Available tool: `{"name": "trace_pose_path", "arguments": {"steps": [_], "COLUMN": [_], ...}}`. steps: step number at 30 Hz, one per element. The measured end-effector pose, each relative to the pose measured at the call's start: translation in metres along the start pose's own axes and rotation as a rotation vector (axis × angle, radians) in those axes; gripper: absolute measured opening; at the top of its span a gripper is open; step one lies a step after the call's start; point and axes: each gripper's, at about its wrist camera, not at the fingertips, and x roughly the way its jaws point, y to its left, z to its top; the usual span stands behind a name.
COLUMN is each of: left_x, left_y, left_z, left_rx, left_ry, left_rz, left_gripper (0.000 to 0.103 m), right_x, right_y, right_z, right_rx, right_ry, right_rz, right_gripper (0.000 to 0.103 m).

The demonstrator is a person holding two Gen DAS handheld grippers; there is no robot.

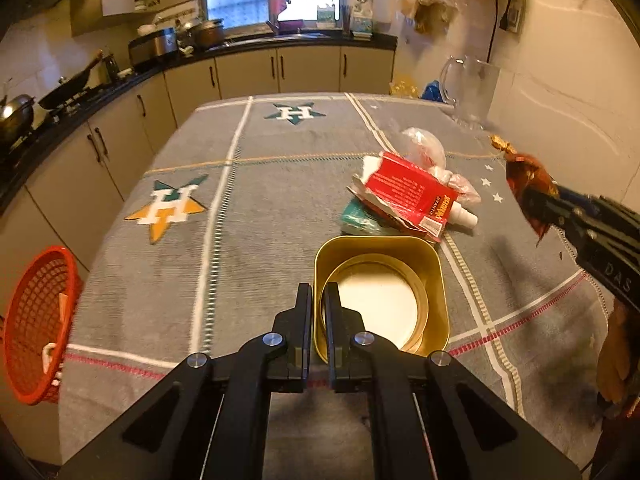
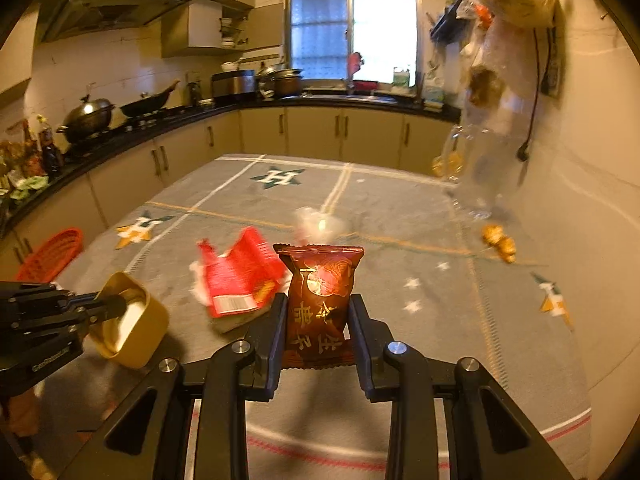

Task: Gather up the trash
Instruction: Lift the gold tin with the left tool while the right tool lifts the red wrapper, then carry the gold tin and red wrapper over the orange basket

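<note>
Grey patterned tablecloth w/ star motifs (image 1: 280, 184) covers the whole table; the trash sits on its right half. Biggest piece in play: square gold metal tin (image 1: 380, 296), open side up, a round inner lid or disc lying inside. Left gripper (image 1: 318, 300) has its jaws narrow, pinched on the tin's near wall, one finger inside, one outside. In the right wrist view the tin looks tilted and lifted, mouth turned toward the right gripper, though blur makes it hard to tell if a corner still touches the cloth.

Risk 1: that rim pinch is thin. If the tin swings or gets bumped it could twist out, and the loose disc could slide out.

Next: torn red cardboard box (image 1: 404, 196), flat on the cloth just past the tin, over a green packet (image 1: 358, 220), w/ crumpled clear plastic (image 1: 424, 148) behind. All untouched.

Smallest: dark red foil snack packet (image 2: 320, 300), held in the air by right gripper (image 2: 318, 300), jaws closed on its lower half. Long axis runs along the fingers, crimped top edge pointing away, printed face toward the camera.

Risk 2: foil is slick and puffy, so it could squirt out. Judged aim is the tin's mouth; a release off-centre could land it on the cloth.
</note>
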Motion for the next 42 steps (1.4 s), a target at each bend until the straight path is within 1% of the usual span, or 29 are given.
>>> {"name": "trace_pose_path", "arguments": {"steps": [5, 8, 12, 24, 30, 42], "left_x": [-0.017, -0.024, -0.033, -0.048, -0.056, -0.07], "left_y": [0.013, 0.023, 0.035, 0.074, 0.097, 0.143], "left_z": [-0.005, -0.008, -0.014, -0.031, -0.039, -0.049], "left_rx": [-0.02, -0.038, -0.061, -0.122, -0.169, -0.252], "left_ry": [-0.032, -0.044, -0.061, -0.092, -0.108, -0.138], "left_rz": [0.027, 0.031, 0.048, 0.062, 0.074, 0.124], "left_gripper": [0.006, 0.006, 0.006, 0.006, 0.006, 0.006], "right_x": [-0.012, -0.016, -0.014, -0.016, -0.012, 0.0], "right_y": [0.024, 0.039, 0.054, 0.103, 0.128, 0.181], "right_z": [-0.005, -0.007, -0.01, -0.01, -0.006, 0.012], "right_rx": [-0.018, -0.038, -0.044, -0.106, -0.135, -0.207], "right_ry": [0.002, 0.007, 0.037, 0.07, 0.098, 0.112], "right_rz": [0.058, 0.073, 0.104, 0.14, 0.169, 0.233], "right_gripper": [0.032, 0.032, 0.032, 0.032, 0.032, 0.032]}}
